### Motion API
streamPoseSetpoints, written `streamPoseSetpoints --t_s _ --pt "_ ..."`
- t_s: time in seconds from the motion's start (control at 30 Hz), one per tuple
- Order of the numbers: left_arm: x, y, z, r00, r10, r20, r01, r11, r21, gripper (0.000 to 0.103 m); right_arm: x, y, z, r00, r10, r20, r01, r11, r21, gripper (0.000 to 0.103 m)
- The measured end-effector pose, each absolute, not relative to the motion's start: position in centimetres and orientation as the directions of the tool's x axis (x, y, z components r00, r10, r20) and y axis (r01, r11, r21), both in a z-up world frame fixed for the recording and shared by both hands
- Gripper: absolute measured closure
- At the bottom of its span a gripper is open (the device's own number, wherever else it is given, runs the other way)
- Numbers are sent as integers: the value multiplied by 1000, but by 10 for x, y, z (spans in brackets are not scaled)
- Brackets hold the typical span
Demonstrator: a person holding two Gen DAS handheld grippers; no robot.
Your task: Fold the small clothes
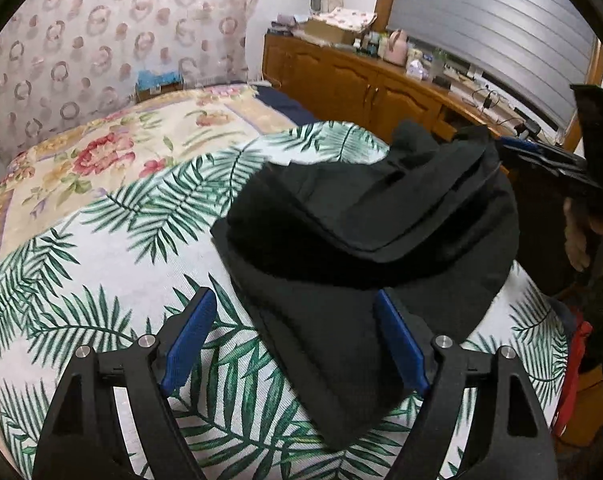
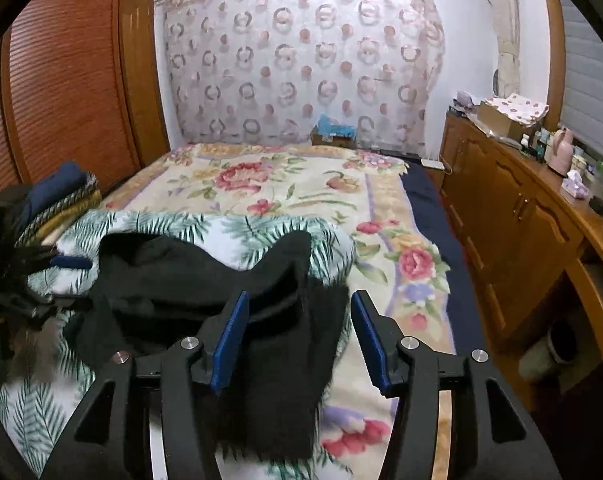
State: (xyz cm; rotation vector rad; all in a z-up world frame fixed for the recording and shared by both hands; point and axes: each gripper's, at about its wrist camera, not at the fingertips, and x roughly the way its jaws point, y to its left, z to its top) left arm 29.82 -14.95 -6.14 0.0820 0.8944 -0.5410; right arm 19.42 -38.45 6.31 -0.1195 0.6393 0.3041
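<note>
A small black garment [image 1: 365, 240] lies partly folded on a palm-leaf cloth [image 1: 113, 264] on the bed. My left gripper [image 1: 297, 308] is open just above the garment's near corner, its blue pads either side of the fabric. The right gripper shows at the right edge of the left wrist view [image 1: 569, 172]. In the right wrist view the black garment [image 2: 205, 280] lies bunched on the palm-leaf cloth [image 2: 237, 228]. My right gripper [image 2: 299, 312] is open over its right end, with fabric lying between the blue pads. The left gripper [image 2: 71, 263] shows at the left.
A floral blanket [image 2: 285, 184] covers the bed behind the cloth. A wooden cabinet [image 2: 513, 216] with bottles and boxes on top runs along the right. Folded clothes [image 2: 61, 196] are stacked at the left by a wooden louvred door [image 2: 61, 80]. A patterned curtain [image 2: 301, 60] hangs behind.
</note>
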Motion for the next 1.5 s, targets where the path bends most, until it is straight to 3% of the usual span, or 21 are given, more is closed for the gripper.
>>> streamPoseSetpoints --t_s 0.37,0.4,0.43,0.47,0.53,0.63,0.77,0.93,0.97,1.03,1.07,1.3,1.37,1.4,1.43,1.5 --pt "342 -154 -67 535 -342 -773 422 900 -106 21 237 -378 67 688 365 -628 -434 900 47 48" --pt "347 -150 -68 548 -323 -772 404 910 -94 21 243 -379 67 684 376 -625 -445 894 50 52" --pt "352 -146 -68 570 -294 -767 371 925 -78 21 249 -378 67 677 387 -626 -457 888 54 79" --pt "357 -140 -67 600 -256 -758 329 943 -59 21 255 -376 66 669 395 -630 -468 882 57 91" --pt "363 -132 -67 624 -205 -754 280 960 -29 21 266 -380 63 674 404 -619 -466 882 68 98" --pt "366 -122 -71 621 -190 -760 248 968 -39 21 281 -391 62 732 309 -607 -340 938 67 99" --pt "359 -117 -71 622 -199 -757 242 969 -55 21 288 -421 63 781 201 -591 -174 979 104 99" --pt "355 -117 -66 591 -311 -744 279 945 -173 21 267 -429 68 780 239 -579 -205 971 126 98" --pt "355 -121 -65 585 -334 -739 298 936 -188 21 262 -427 69 772 261 -580 -231 965 126 95" --pt "356 -131 -66 573 -342 -745 323 930 -178 21 260 -418 66 746 295 -597 -276 953 126 61" --pt "358 -134 -67 568 -339 -750 327 929 -173 21 262 -417 64 740 307 -599 -292 948 126 54" --pt "358 -144 -75 542 -314 -779 341 930 -138 21 301 -416 63 693 332 -640 -331 935 127 52" --pt "358 -142 -76 538 -317 -781 336 930 -147 21 310 -409 62 651 353 -672 -371 920 124 69" --pt "359 -141 -76 537 -318 -782 333 931 -150 21 313 -404 60 631 361 -686 -392 912 119 88" --pt "358 -141 -76 537 -317 -781 330 932 -151 21 316 -403 59 623 366 -691 -407 906 112 97" --pt "357 -141 -75 540 -312 -782 327 934 -147 21 316 -407 63 680 300 -669 -350 935 64 98"
